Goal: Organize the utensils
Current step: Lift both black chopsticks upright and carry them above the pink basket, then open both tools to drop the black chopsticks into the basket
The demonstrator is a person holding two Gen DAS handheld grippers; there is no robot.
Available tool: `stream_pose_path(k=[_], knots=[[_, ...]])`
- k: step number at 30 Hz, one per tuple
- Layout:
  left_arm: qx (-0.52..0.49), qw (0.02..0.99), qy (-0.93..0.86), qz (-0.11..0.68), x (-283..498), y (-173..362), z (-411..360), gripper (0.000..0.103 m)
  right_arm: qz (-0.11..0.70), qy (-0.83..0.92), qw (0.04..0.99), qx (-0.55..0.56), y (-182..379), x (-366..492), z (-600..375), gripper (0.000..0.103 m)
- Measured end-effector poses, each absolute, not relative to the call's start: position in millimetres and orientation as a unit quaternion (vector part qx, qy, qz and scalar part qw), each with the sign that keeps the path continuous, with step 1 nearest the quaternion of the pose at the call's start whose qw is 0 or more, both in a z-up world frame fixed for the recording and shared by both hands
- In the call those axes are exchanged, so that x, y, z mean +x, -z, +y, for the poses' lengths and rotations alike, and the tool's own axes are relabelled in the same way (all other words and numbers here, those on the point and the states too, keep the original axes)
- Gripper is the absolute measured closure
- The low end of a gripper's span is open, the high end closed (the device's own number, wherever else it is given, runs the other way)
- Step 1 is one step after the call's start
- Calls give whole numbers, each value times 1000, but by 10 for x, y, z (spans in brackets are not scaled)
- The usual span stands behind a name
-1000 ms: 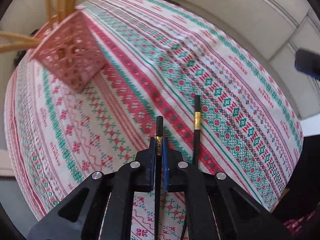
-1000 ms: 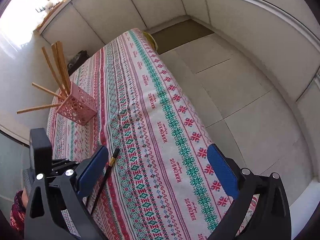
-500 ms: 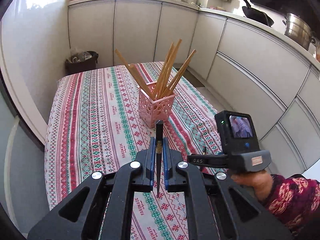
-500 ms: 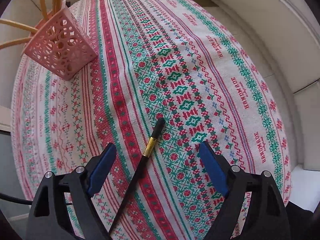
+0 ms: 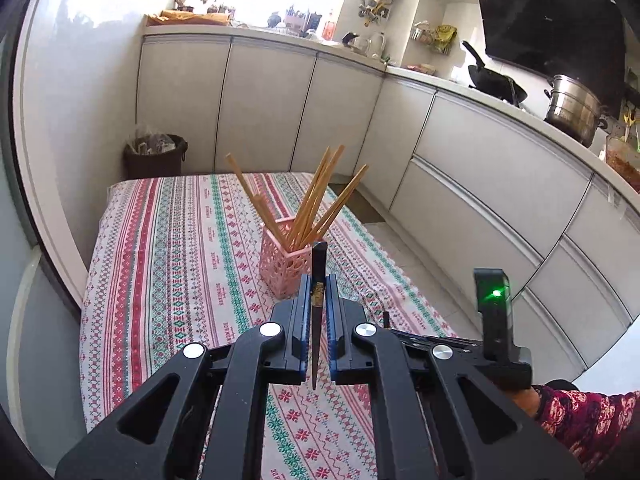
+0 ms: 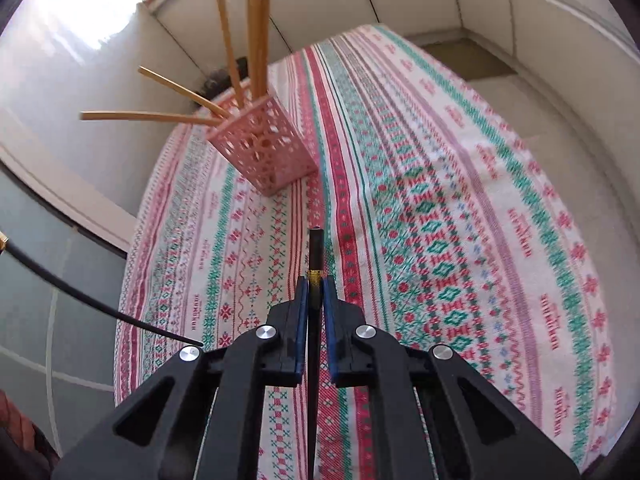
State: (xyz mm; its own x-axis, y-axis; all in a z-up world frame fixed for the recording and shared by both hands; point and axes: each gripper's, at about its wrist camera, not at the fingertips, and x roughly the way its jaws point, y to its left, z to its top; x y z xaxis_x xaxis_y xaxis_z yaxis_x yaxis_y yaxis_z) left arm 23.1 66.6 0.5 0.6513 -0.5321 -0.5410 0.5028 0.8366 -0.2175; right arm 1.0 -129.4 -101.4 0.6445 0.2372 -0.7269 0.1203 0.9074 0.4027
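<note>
A pink lattice holder (image 5: pixel 285 265) with several wooden chopsticks (image 5: pixel 316 200) stands on the patterned tablecloth (image 5: pixel 180 240). My left gripper (image 5: pixel 319 280) is shut on a black chopstick (image 5: pixel 319 258) with a gold band, held above the table in front of the holder. My right gripper (image 6: pixel 315 285) is shut on a second black chopstick (image 6: pixel 315 248), low over the cloth, a short way from the holder (image 6: pixel 264 152). The left gripper's chopstick also shows at the left edge of the right wrist view (image 6: pixel 72 292). The right gripper's body (image 5: pixel 494 320) shows to the right in the left wrist view.
White kitchen cabinets (image 5: pixel 460 160) run behind and to the right of the table. A dark bin (image 5: pixel 154 156) stands at the table's far left corner. Pots (image 5: pixel 572 108) sit on the counter. The floor (image 6: pixel 540 92) lies past the table's right edge.
My right gripper has dropped onto the black chopstick on the cloth and shut on it. My left gripper has lifted and tilted up with its chopstick, facing the holder.
</note>
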Motion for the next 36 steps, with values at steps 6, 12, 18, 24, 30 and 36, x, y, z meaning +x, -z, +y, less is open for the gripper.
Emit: stream_pose_path(k=[6, 12, 18, 24, 30, 36], knots=[[-49, 930, 281, 231, 72, -351, 511, 97, 303, -49, 942, 137, 280, -405, -1427, 96], [-60, 946, 255, 188, 279, -710, 242, 97, 256, -60, 951, 161, -148, -304, -1728, 96], [-59, 961, 205, 176, 760, -860, -65, 97, 218, -71, 958, 174, -439, -113, -1929, 96], [-39, 970, 153, 185, 1294, -683, -286, 97, 204, -69, 959, 186, -502, 39, -2093, 96], [-26, 964, 123, 233, 1451, -268, -328, 83, 206, -75, 952, 214, -497, 239, -2146, 96], [-58, 974, 119, 182, 959, -612, 122, 64, 168, -91, 959, 207, -736, 516, -1933, 96]])
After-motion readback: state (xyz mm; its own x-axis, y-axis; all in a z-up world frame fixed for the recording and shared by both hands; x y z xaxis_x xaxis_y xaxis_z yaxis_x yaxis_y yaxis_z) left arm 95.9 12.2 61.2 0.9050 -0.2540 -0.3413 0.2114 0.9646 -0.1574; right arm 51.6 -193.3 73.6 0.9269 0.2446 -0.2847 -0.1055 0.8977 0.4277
